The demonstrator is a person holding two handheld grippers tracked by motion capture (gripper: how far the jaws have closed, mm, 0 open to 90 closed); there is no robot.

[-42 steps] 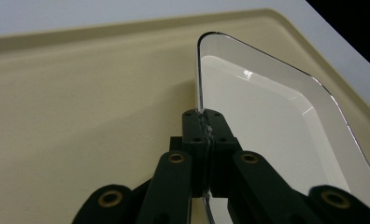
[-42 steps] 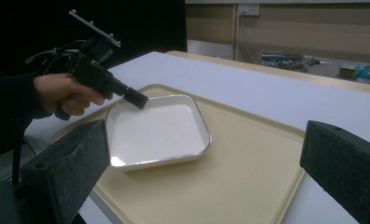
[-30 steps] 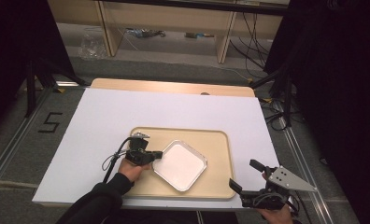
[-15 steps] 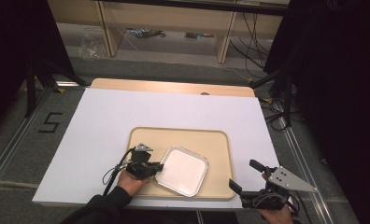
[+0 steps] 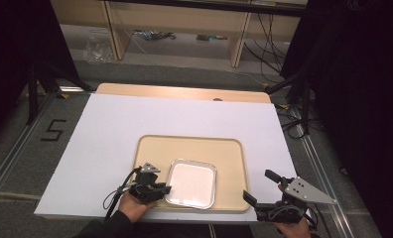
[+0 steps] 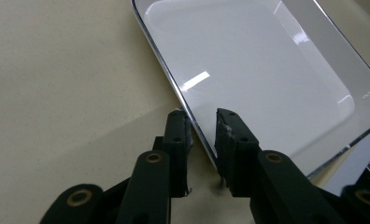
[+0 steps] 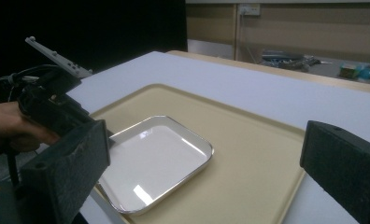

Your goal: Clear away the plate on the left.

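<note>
From above, the white dish (image 5: 191,183) lies flat in the near part of the beige tray (image 5: 234,148), which sits on the white table (image 5: 110,129). The left gripper (image 5: 163,188) is at the dish's left rim, held low by a hand (image 5: 134,204) coming in from the bottom edge. The right gripper (image 5: 260,187) waits off the tray's near right corner, well apart from the dish, jaws spread wide. The dish looks placed or about to be moved; I judge the handling is at its grip stage, with any lift or shift not yet done.

Along the left gripper (image 6: 202,120), the two black jaws stand on either side of the dish's chrome rim (image 6: 192,116), one outside, one over the white inner face. A narrow gap shows between them; they straddle the rim but do not look pressed onto it.

From the right gripper (image 7: 206,154), its own jaws stand far apart, nothing between them. Beyond lie the dish (image 7: 150,163) on the tray (image 7: 248,158) and the other gripper (image 7: 57,105) at the dish's far-left edge.
</note>
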